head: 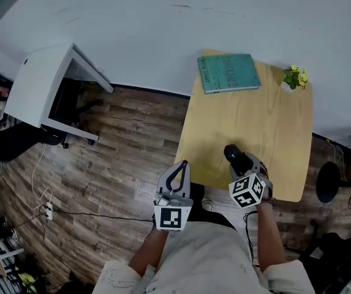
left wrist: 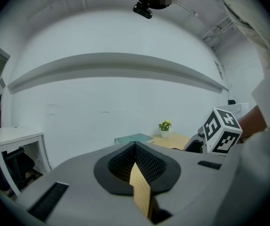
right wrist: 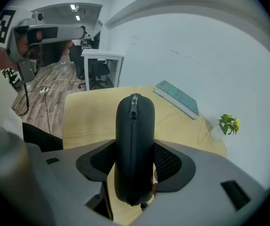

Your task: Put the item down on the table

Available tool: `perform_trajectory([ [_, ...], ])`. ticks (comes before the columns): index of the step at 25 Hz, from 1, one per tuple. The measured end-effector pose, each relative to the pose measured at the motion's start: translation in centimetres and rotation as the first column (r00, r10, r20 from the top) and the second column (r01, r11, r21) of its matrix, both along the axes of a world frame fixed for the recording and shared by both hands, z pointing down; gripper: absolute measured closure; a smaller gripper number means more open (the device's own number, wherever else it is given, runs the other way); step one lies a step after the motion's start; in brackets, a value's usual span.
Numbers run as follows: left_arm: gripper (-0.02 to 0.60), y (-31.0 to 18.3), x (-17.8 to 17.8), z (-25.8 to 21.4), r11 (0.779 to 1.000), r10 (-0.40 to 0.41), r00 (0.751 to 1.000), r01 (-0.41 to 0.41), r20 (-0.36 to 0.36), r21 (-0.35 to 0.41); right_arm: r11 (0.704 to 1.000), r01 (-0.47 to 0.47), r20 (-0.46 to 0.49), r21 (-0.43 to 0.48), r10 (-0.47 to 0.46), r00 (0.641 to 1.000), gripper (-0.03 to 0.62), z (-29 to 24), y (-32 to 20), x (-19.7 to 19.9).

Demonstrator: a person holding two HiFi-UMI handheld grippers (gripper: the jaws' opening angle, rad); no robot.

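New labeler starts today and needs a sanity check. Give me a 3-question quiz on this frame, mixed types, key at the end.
1. Multiple choice: what is the right hand-held gripper clamped on? A) a white mug B) a black zippered case C) a screwdriver
2. True or false: the left hand-held gripper has its jaws together and holds nothing.
3. Fill in: at the far end of the table, left of the potted plant in the head view, lies a teal ____.

Key
1. B
2. True
3. book
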State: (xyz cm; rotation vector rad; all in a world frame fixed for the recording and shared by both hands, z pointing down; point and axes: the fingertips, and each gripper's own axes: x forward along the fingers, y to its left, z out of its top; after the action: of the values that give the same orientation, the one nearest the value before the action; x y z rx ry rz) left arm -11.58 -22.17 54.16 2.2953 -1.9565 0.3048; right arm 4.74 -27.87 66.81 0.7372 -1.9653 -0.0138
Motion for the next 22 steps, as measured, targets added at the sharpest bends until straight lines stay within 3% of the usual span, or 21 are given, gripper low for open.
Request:
perform_trajectory([
  [6, 0.574, -0.5, -0.1, 0.2, 1.000, -0.007, 1.000, 0.007, -0.020, -0.001, 0.997, 0.074, -0.121, -0.018, -0.076, 0.990, 0.341, 1.2, 0.1, -1.2],
  [15, 0.574, -0.4, -0.5, 0.7, 1.000, -0.008, 1.000, 0.007, -0.018, -0.014, 0.987, 0.163, -0.308, -0.012, -0.159, 0.938, 0.341, 2.7, 0.6, -2.4],
  [22, 0.574, -0.1, -0.7, 0.7, 1.000, -0.002, 1.000, 0.002, -0.016, -0.010, 0.987, 0.159, -0.328, -0.011, -0.154, 0.932, 0.333, 2.7, 0.8, -2.5],
])
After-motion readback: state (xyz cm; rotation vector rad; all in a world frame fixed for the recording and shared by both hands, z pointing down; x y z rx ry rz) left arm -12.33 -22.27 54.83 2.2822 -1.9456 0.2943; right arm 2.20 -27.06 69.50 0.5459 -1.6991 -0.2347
